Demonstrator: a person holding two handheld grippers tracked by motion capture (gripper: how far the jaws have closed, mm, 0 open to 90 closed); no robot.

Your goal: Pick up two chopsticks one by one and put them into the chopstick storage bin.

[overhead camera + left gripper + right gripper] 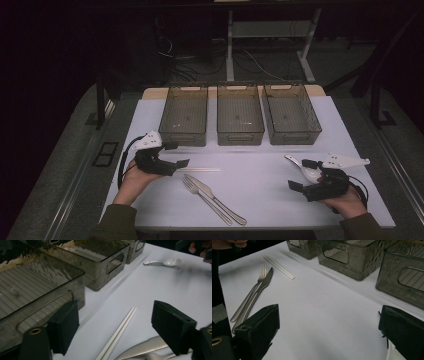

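Fork (206, 197) and knife (215, 199) lie at lower centre of the tabletop (260, 165); left claw (176, 154) and right claw (301, 175), both gaping and empty, flank them; three bins (240, 120) line the upper centre.

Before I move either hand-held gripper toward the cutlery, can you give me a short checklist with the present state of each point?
1. Left hand-held gripper open, holding nothing: ok.
2. Right hand-held gripper open, holding nothing: ok.
3. Three smoky transparent plastic bins look free of cutlery: ok.
4. White chopsticks lie together between the left jaws' line: ok.
5. Steel fork and steel knife separated: not ok, they touch.
6. White ceramic spoon beside the right gripper: ok.
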